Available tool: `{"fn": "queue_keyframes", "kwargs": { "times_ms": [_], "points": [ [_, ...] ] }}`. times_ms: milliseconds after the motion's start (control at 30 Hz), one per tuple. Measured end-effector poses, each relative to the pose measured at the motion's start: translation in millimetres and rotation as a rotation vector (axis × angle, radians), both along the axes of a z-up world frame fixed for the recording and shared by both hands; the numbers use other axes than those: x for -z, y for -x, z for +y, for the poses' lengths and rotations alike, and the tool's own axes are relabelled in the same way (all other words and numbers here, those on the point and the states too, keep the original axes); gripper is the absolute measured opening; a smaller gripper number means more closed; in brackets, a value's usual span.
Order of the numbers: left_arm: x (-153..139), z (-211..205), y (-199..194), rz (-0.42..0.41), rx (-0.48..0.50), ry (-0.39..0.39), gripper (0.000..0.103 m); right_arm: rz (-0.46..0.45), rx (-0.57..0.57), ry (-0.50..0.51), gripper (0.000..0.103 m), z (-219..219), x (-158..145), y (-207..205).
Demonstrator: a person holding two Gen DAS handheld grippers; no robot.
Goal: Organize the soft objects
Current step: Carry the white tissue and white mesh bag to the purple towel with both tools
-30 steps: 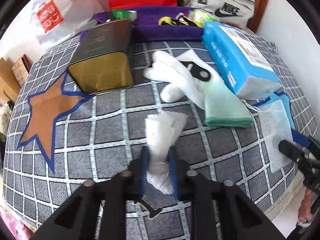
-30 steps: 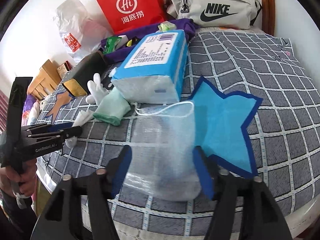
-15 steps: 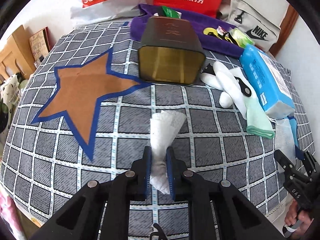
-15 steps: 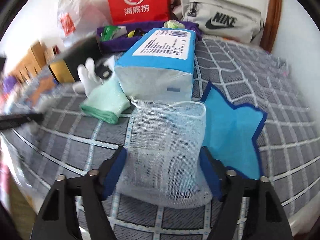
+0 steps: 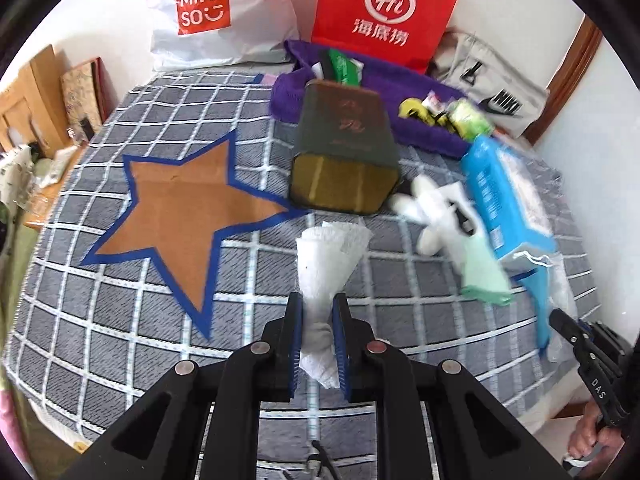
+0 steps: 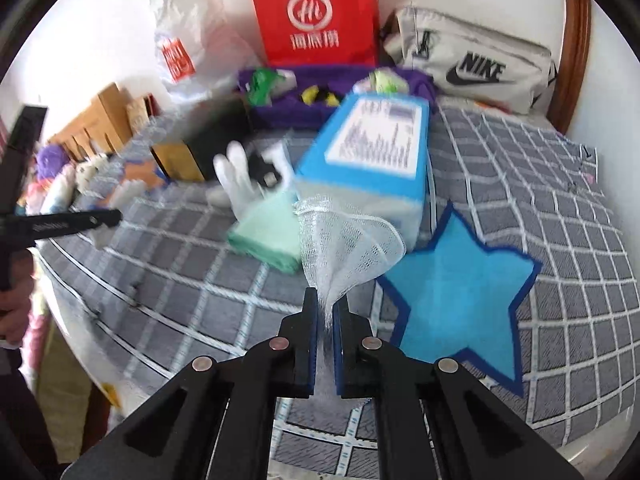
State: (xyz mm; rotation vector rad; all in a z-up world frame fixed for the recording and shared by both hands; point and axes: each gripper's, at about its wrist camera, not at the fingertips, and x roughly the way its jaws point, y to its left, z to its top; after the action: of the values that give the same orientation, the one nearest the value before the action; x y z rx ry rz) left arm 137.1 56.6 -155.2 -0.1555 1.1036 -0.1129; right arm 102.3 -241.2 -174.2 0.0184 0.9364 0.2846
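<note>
A crumpled white cloth (image 5: 326,264) is clamped between the blue-padded fingers of the left gripper (image 5: 317,340); its bunched lower end is pinched at the pads while the looser upper part fans out beyond the fingertips, above the grey checked bedspread (image 5: 120,320). Ahead of the fingers and to their left, a brown star patch (image 5: 180,208) edged in blue is seen on the bedspread. Straight ahead, past the cloth, a dark tin box (image 5: 344,156) lies on its side with its gold base turned toward the fingers. To the right of the fingers, a white glove (image 5: 432,212) with a pale green cuff lies just beside a blue tissue pack (image 5: 504,196).

The jaws of the right gripper (image 6: 325,340) have just been closing, and a white mesh bag (image 6: 344,252) is now squeezed between them; its gathered part is held at the pads and its drawstring mouth flares open beyond the fingertips. A blue star patch (image 6: 460,292) lies on the bedspread just right of these fingers. The tissue pack is seen directly behind the bag, and the glove's green cuff to the left of it.
</note>
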Motion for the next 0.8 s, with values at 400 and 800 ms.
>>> {"fn": "queue_keyframes", "kwargs": {
  "times_ms": [400,800],
  "points": [
    [-35,-1,-16,-0.060,0.008,0.038,0.015,-0.086,-0.016,-0.036,0.007,2,-49,-24],
    [-57,-7,-42,-0.096,0.017,0.036,0.015,-0.137,-0.041,-0.034,0.007,4,-73,-57]
  ]
}}
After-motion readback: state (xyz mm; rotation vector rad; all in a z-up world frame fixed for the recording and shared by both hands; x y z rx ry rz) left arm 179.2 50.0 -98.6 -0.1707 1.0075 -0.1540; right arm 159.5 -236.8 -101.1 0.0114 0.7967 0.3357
